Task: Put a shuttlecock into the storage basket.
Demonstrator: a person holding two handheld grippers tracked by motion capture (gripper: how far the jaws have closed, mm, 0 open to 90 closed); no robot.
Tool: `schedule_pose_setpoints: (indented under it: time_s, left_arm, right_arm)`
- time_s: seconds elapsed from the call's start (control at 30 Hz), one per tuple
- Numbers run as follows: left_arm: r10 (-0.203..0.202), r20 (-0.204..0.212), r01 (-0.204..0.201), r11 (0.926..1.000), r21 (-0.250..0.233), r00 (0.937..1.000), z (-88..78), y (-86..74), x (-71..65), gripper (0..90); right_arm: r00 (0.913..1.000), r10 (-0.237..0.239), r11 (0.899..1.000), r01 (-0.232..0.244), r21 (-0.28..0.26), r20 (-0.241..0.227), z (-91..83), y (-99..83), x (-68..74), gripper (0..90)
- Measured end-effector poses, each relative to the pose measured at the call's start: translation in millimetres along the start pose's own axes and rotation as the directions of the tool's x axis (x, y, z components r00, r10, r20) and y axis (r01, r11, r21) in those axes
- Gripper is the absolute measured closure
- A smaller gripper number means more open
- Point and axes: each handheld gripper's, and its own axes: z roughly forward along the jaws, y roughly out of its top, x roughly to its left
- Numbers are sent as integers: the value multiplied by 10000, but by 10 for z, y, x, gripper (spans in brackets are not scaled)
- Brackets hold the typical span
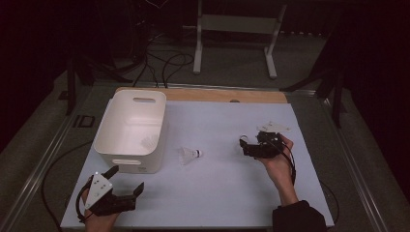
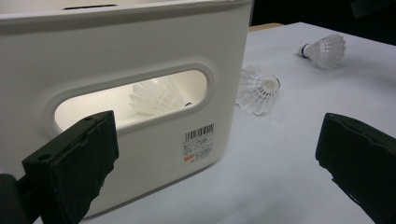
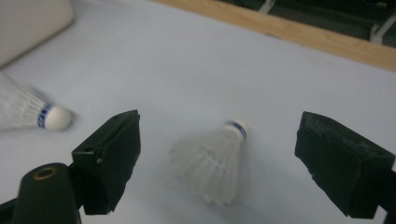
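Observation:
A white bin [image 1: 130, 126] stands at the table's left, with one shuttlecock [image 1: 149, 142] lying inside; the left gripper view shows that shuttlecock [image 2: 156, 98] through the bin's handle slot [image 2: 98, 109]. A second shuttlecock [image 1: 189, 154] [image 2: 258, 88] lies on the white sheet just right of the bin. My left gripper [image 1: 128, 178] [image 2: 217, 149] is open near the bin's front wall. My right gripper [image 1: 243, 147] [image 3: 219, 140] is open, its jaws on either side of a third shuttlecock [image 3: 212, 163] [image 2: 324, 49] on the sheet, cork pointing away.
The white sheet [image 1: 227, 193] covers the table, and a wooden strip [image 1: 203, 94] [image 3: 299, 32] runs along its far edge. Behind the table, a white stand [image 1: 237, 24] and cables [image 1: 159, 63] are on the floor. A barcode label [image 2: 198, 142] is on the bin's front wall.

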Motion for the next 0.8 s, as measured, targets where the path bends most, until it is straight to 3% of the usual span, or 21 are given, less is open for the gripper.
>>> schedule_pose_setpoints:
  time_s: [0.33,0.8]
  left_arm:
    - [34,19,-35,10000,49,10000,5,0,-1,0]
    - [33,23,-33,10000,44,10000,3,-1,0,0]
  right_arm:
    - [9997,-19,9992,10,399,243,59,-126,-73,161]
    - [9983,-400,9951,360,919,426,187,-160,-32,285]
